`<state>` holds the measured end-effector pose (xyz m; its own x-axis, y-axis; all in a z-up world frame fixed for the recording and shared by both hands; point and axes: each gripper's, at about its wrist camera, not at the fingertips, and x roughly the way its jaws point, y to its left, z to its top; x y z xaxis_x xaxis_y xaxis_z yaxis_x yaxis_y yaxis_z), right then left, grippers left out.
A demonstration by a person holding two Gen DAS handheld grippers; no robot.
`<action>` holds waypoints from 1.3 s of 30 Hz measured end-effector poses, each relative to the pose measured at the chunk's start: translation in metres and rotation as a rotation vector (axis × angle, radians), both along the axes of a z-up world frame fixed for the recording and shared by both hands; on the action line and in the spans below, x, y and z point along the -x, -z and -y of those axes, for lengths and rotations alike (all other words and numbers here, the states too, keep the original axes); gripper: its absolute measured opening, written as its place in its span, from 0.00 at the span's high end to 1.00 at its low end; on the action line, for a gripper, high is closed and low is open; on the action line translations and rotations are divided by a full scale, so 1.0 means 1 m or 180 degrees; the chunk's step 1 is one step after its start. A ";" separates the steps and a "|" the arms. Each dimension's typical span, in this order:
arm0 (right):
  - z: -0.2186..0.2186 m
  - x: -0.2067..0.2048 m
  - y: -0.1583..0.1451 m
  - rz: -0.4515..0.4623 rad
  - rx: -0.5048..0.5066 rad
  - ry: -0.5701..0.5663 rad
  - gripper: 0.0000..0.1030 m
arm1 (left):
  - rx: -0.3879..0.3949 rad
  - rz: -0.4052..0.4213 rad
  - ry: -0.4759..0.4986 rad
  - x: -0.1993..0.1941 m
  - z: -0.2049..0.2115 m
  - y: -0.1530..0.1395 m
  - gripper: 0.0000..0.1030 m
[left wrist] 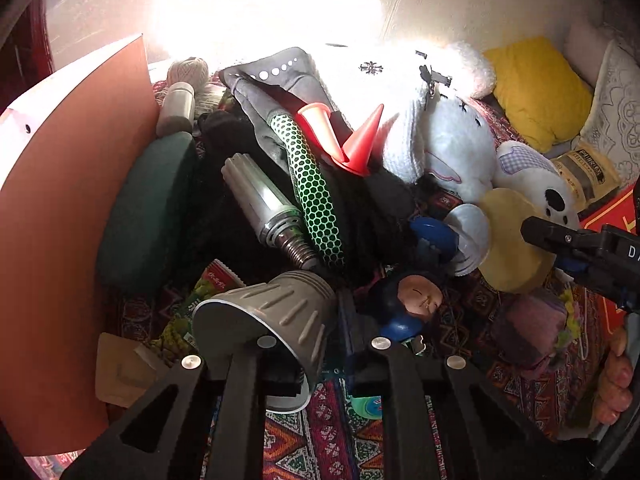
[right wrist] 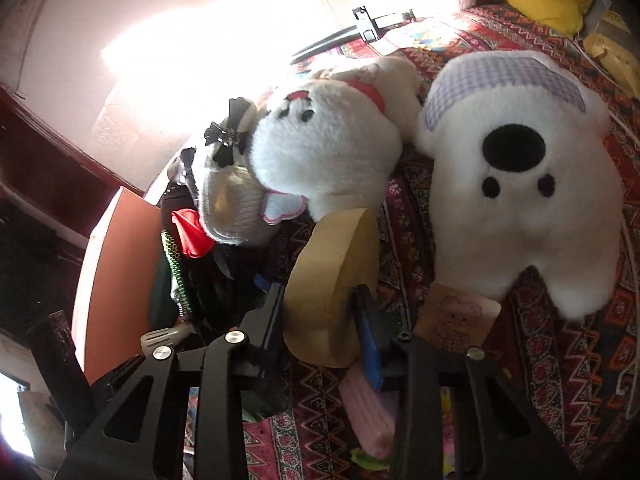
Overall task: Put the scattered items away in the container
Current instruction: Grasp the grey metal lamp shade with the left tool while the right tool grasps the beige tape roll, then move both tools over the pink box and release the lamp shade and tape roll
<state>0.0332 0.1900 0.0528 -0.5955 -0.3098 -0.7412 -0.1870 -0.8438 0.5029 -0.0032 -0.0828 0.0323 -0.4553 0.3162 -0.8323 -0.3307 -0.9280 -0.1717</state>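
Jaws of the right gripper [right wrist: 320,320] pinch a tan foam disc [right wrist: 336,280] edge-on, its thick rim standing up between the pads, just beside the white ghost plush [right wrist: 520,184] on the patterned cloth [right wrist: 568,360]. Left gripper [left wrist: 320,354] jaws stand nearly pressed together, its left finger clamped across the rim of a grey ribbed bulb [left wrist: 264,316], near the small doll head [left wrist: 416,298].
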 end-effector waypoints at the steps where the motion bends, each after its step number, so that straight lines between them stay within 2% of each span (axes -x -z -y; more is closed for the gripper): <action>1: 0.001 -0.003 -0.004 -0.0060 -0.0004 -0.0019 0.69 | -0.0015 -0.0034 -0.0002 -0.002 0.003 -0.005 0.90; 5: 0.009 -0.007 -0.020 -0.0280 0.0016 -0.0092 0.69 | -0.0105 -0.0138 -0.0042 -0.007 0.010 -0.025 0.90; 8: 0.021 -0.005 -0.031 -0.0394 0.0047 -0.0164 0.73 | -0.0205 -0.0192 -0.0062 -0.009 0.020 -0.037 0.90; 23: 0.040 -0.006 -0.054 -0.0649 0.0117 -0.0334 0.75 | -0.0763 -0.0505 -0.0228 -0.032 0.066 -0.100 0.90; 32: 0.069 -0.020 -0.082 -0.0873 0.0146 -0.0535 0.75 | -0.0908 -0.0690 -0.0376 -0.044 0.101 -0.126 0.90; 39: 0.117 -0.041 -0.126 -0.1240 0.0106 -0.0859 0.75 | -0.0960 -0.1040 -0.0539 -0.058 0.139 -0.166 0.90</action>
